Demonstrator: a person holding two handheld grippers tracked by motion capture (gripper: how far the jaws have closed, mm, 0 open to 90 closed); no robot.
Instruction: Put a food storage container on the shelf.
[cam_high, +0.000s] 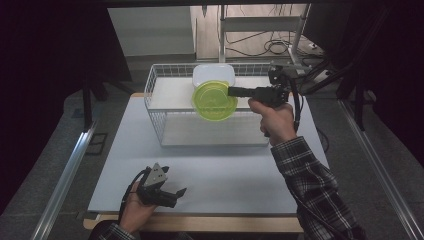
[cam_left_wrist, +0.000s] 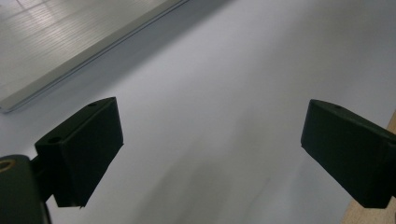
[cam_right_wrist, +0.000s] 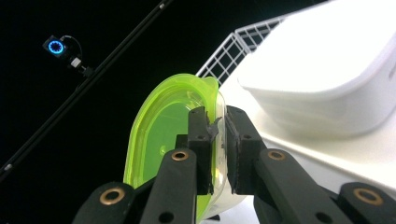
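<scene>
High view had the right gripper (cam_high: 235, 91) in the upper middle of the frame, reaching leftward from the person's right hand (cam_high: 274, 120), plaid sleeve (cam_high: 310, 185) running down to the lower right. Its jaws were clamped on the right rim of a lime-green translucent bowl (cam_high: 214, 101), which hung tilted, its open side toward the camera, over the front part of the white wire basket (cam_high: 156, 107). Bowl looked lifted off the basket floor, though contact couldn't be told for sure. Just behind the green bowl, at the basket's far wall, sat a white rounded-square container (cam_high: 214, 73); the two overlapped in the picture.

Right gripper view put the green bowl (cam_right_wrist: 163, 135) at center-left, on edge, its rim wall pinched between the two black pads (cam_right_wrist: 201, 140). White container (cam_right_wrist: 327, 70) filled the upper right, basket wire (cam_right_wrist: 229, 51) ran behind it.

Left gripper (cam_high: 167, 192) was in the lower left of the high view, resting low over the white table (cam_high: 220, 175) near its front edge, held by the left hand (cam_high: 134, 210), grey three-cornered plate (cam_high: 158, 174) on top. Left gripper view had its jaws standing wide apart, nothing between them, only bare white tabletop (cam_left_wrist: 224, 93) ahead and a pale metal rail (cam_left_wrist: 93, 51) in the upper left.
</scene>
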